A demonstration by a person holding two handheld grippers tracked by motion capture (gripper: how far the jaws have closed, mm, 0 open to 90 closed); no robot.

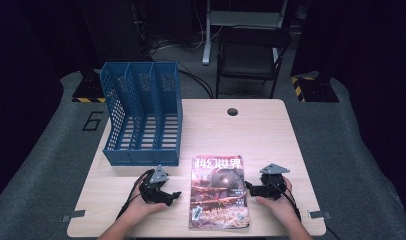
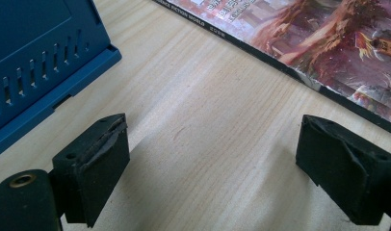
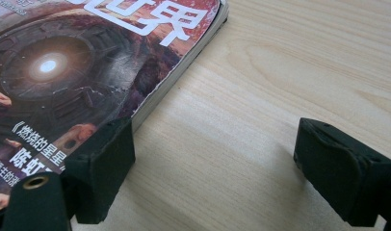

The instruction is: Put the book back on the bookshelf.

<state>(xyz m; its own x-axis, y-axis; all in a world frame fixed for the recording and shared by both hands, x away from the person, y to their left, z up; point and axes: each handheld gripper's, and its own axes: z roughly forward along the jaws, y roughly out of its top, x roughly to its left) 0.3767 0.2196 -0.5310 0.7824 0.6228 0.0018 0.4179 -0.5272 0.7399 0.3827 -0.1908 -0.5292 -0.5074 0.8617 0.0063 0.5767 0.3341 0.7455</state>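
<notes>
Both hands' claws, left claw [image 1: 175, 195] and right claw [image 1: 249, 186], released and empty, flank the magazine [image 1: 218, 192] lying flat at lower centre of the desk [image 1: 271, 135]; grip its edges squarely before lifting toward the file rack [image 1: 141, 115].

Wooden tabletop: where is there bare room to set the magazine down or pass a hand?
The light wooden table is bare right of the blue three-slot plastic file rack, from the round cable hole down to the colourful magazine. It is crowded along the near edge, where both tongs flank the magazine.
</notes>
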